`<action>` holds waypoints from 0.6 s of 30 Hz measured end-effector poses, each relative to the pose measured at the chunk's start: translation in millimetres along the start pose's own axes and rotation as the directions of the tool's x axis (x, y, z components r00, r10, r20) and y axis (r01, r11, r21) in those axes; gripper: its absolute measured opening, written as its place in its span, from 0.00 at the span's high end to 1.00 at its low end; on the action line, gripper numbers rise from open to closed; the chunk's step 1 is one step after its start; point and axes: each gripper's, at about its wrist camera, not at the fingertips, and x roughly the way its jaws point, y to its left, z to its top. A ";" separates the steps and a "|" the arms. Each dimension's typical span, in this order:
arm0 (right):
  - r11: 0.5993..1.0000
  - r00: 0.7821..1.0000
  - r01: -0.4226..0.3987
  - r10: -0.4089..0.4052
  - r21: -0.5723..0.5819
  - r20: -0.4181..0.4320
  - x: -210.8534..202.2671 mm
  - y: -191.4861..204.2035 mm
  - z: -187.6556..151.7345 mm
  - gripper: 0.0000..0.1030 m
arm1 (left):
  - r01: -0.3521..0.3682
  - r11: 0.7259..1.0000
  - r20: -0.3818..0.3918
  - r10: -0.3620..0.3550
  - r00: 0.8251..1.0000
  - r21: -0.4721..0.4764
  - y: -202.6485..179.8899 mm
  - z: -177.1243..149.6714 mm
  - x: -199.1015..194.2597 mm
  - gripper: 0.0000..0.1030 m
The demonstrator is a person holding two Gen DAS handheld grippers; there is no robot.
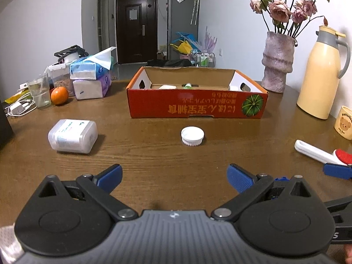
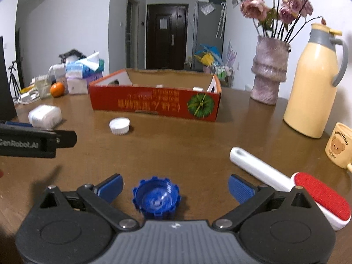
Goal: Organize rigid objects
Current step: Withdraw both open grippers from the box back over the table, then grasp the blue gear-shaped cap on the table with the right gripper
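A red cardboard box (image 1: 195, 106) (image 2: 154, 104) stands open at the middle of the wooden table, with a few small white items inside. In front of it lies a white ribbed cap (image 1: 192, 136) (image 2: 119, 126). A clear plastic container (image 1: 73, 136) (image 2: 45, 116) lies on its side to the left. My left gripper (image 1: 175, 179) is open and empty, well short of the white cap. My right gripper (image 2: 175, 189) is open, and a blue toothed lid (image 2: 156, 199) lies on the table between its fingers, nearer the left one. A white brush with a red pad (image 2: 292, 187) (image 1: 323, 155) lies at the right.
A purple vase of flowers (image 1: 277, 63) (image 2: 269, 70), a cream thermos jug (image 1: 321, 74) (image 2: 312, 83) and a bear mug (image 2: 340, 146) (image 1: 344, 123) stand at the right. Tissue packs (image 1: 92, 77), a glass (image 1: 40, 91) and an orange (image 1: 59, 95) (image 2: 57, 89) crowd the far left.
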 end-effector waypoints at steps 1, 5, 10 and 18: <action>1.000 1.000 -0.002 0.002 -0.002 -0.009 3.1 0.4 -2.3 0.03 | 0.000 1.000 -0.002 0.000 1.000 0.001 -0.3 -0.6 0.3 0.00; 1.000 0.999 -0.004 0.004 -0.006 -0.042 12.7 3.1 -6.8 0.09 | 0.002 1.000 -0.007 -0.002 1.000 0.001 -0.7 -3.8 0.0 0.00; 1.000 0.998 -0.002 0.002 0.004 -0.063 19.8 2.1 -9.8 0.17 | 0.006 1.000 -0.012 -0.006 1.000 -0.001 -1.7 -5.3 1.0 0.00; 1.000 0.997 -0.017 0.019 0.020 -0.078 24.6 0.5 -11.5 0.50 | 0.016 1.000 -0.016 -0.016 1.000 -0.003 -3.1 -6.8 3.5 0.00</action>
